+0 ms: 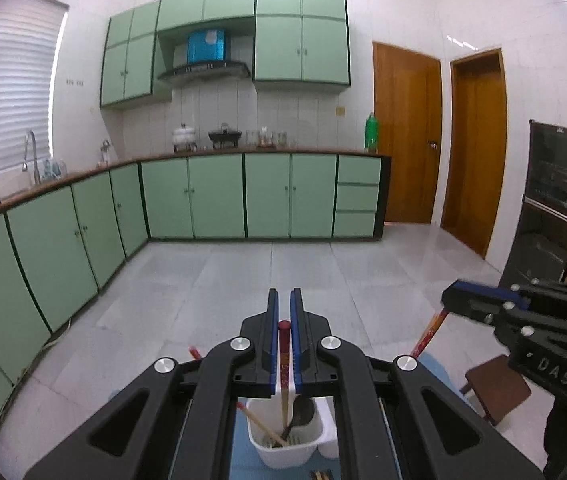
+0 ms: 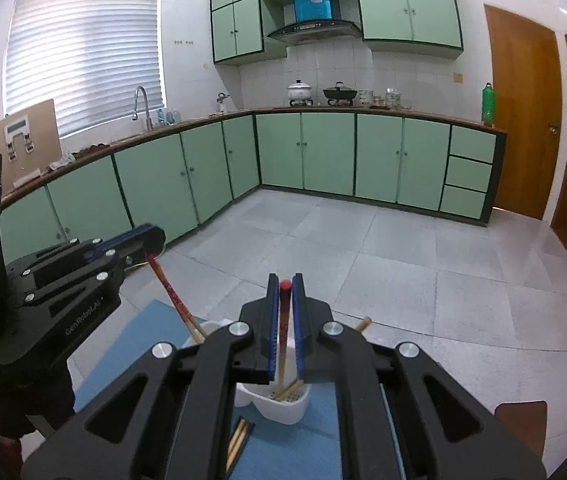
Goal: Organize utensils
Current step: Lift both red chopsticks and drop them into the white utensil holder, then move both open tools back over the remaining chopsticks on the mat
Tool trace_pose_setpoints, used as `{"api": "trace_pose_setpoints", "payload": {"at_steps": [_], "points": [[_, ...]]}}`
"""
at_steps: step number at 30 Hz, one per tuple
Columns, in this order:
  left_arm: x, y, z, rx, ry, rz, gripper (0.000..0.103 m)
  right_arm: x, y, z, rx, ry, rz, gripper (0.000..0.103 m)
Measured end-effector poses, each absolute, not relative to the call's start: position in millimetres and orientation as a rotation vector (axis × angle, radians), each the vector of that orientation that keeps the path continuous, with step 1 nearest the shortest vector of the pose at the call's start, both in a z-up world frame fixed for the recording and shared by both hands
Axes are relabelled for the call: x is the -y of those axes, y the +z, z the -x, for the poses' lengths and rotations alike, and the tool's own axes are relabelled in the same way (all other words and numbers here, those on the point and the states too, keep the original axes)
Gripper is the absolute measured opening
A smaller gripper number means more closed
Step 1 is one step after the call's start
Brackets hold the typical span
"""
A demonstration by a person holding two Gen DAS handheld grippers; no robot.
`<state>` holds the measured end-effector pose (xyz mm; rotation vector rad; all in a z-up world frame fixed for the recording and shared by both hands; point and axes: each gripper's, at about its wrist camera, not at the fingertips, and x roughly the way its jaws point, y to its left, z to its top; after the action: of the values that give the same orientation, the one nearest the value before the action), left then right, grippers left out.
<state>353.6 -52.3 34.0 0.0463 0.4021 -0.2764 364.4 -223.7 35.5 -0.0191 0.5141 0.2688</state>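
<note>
left gripper (image 1: 284, 300) is pinched on a red-topped chopstick (image 1: 284, 354) whose lower end stands in the white holder (image 1: 283, 454) on the blue mat (image 2: 131, 344), beside a dark spoon (image 1: 297, 416). right gripper (image 2: 284, 286) pinches a second chopstick (image 2: 283, 320) over the same holder. to do it well, i'd lower each straight, keep the tips inside the rim, and release one at a time. more chopsticks (image 2: 237, 440) lie on the mat.

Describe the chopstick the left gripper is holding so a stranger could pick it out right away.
Start at the blue mat and find the white utensil caddy standing on it. The left gripper is shut on a red-topped chopstick with its lower end down in the caddy. Unlike the plain chopsticks lying flat on the mat, it is upright and clamped.
</note>
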Motion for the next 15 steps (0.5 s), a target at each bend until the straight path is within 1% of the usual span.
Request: {"api": "trace_pose_setpoints", "payload": {"at_steps": [2,3,4,5,6,7,9,10,11,12,13,14,15], "points": [[49.2,30.9,-351.1,-0.41,-0.275,-0.046,0.009,225.0,34.3,-356.8,-0.499,0.262,0.022,0.022],[47.2,30.4,-348.5,-0.412,-0.277,-0.044,0.012,227.0,33.5,-352.9,-0.489,0.254,0.022,0.027],[45.0,31.1,-343.9,-0.408,-0.279,-0.04,0.014,230.3,34.1,-347.9,-0.477,0.243,0.022,0.036],[43.5,31.6,-339.3,-0.404,-0.276,-0.04,0.019,232.8,34.4,-343.0,-0.465,0.235,0.018,0.04],[41.7,31.6,-334.9,-0.402,-0.272,-0.041,0.023,235.9,34.7,-338.9,-0.457,0.229,0.013,0.041],[39.7,31.7,-329.1,-0.401,-0.268,-0.04,0.025,240.3,34.3,-333.1,-0.453,0.223,0.007,0.042],[36.8,30.5,-317.6,-0.402,-0.266,-0.035,0.033,245.2,32.1,-321.5,-0.447,0.209,-0.003,0.048],[35.3,29.1,-308.0,-0.404,-0.261,-0.036,0.036,248.2,30.0,-313.1,-0.442,0.204,-0.009,0.056],[33.7,27.1,-299.7,-0.404,-0.253,-0.036,0.043,250.6,27.5,-305.9,-0.438,0.199,-0.012,0.064],[32.9,25.5,-294.6,-0.404,-0.247,-0.034,0.05,252.6,25.3,-301.2,-0.435,0.192,-0.013,0.07],[30.3,20.3,-283.0,-0.405,-0.241,-0.025,0.052,254.1,20.8,-292.8,-0.431,0.18,-0.01,0.08],[29.0,15.8,-275.5,-0.41,-0.243,-0.022,0.053,255.2,15.8,-284.9,-0.428,0.168,-0.004,0.085],[27.2,8.7,-266.8,-0.42,-0.247,-0.019,0.056,255.9,9.3,-276.0,-0.43,0.162,0.002,0.087]]}}
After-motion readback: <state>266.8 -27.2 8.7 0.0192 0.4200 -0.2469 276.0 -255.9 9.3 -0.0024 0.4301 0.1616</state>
